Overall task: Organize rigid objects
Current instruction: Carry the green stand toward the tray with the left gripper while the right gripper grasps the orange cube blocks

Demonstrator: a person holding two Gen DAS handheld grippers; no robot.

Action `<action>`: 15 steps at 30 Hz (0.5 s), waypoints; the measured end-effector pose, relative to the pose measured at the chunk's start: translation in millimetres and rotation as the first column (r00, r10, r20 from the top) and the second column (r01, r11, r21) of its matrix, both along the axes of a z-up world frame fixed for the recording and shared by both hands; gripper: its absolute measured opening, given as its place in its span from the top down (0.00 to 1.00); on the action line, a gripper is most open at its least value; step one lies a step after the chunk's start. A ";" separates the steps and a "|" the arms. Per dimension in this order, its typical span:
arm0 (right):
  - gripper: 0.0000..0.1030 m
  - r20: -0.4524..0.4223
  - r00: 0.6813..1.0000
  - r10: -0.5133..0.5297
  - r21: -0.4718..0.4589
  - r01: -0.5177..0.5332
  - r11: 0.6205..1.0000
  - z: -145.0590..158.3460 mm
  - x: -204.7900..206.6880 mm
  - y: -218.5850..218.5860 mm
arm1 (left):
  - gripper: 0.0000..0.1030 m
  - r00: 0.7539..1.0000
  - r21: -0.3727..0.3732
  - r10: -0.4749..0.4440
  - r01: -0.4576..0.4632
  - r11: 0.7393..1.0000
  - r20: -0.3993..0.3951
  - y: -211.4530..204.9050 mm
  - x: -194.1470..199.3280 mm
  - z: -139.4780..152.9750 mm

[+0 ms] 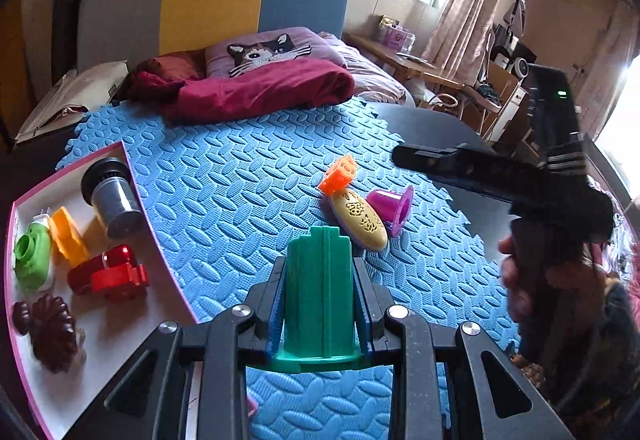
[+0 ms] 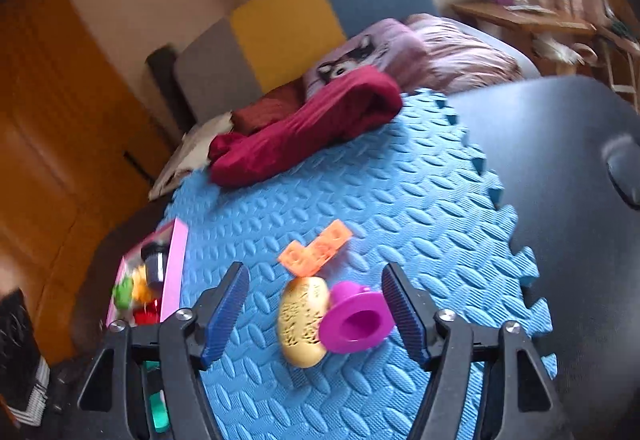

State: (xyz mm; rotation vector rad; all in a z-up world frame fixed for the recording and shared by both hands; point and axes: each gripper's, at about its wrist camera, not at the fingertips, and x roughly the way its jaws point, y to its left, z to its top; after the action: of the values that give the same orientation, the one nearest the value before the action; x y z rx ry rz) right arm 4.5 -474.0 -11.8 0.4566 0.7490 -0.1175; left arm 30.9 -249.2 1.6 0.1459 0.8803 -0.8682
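left gripper (image 1: pixel 319 294) clamps a green mould (image 1: pixel 319 292); right gripper (image 2: pixel 316 314) gapes, empty, over the purple cup (image 2: pixel 354 322). risk: bumping the yellow piece (image 2: pixel 300 320) at nine o'clock.

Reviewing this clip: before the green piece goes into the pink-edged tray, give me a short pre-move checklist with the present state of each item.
1. Left gripper shut on the green piece: ok.
2. Free floor in the tray for one more toy: ok, bare white patch near its front edge.
3. Right gripper empty, jaws apart: ok.
4. Purple cup and yellow oval between its jaws, untouched: ok.
5. Orange block loose on the blue mat: ok.
6. Green piece seated squarely in the pads: cannot tell.
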 end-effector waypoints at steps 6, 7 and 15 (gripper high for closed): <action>0.30 -0.164 0.978 0.130 -0.163 -0.157 0.974 -5.9 44.3 18.9 | 0.71 0.999 -0.043 0.013 -0.014 0.999 -0.031 21.9 1.1 5.2; 0.29 -0.195 0.970 0.146 -0.172 -0.180 0.969 -8.3 52.2 19.7 | 0.71 0.999 -0.051 0.018 -0.020 0.998 -0.038 25.3 2.1 5.6; 0.29 -0.369 0.916 0.156 -0.214 -0.247 0.945 -40.3 104.8 14.3 | 0.71 0.996 -0.081 0.038 -0.045 0.996 -0.083 42.0 10.9 4.0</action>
State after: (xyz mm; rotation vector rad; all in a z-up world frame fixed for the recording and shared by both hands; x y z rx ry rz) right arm 109.3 -459.7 -52.1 0.1058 1.1100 -0.0997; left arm 41.8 -207.2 5.6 0.0199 0.9185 -0.8752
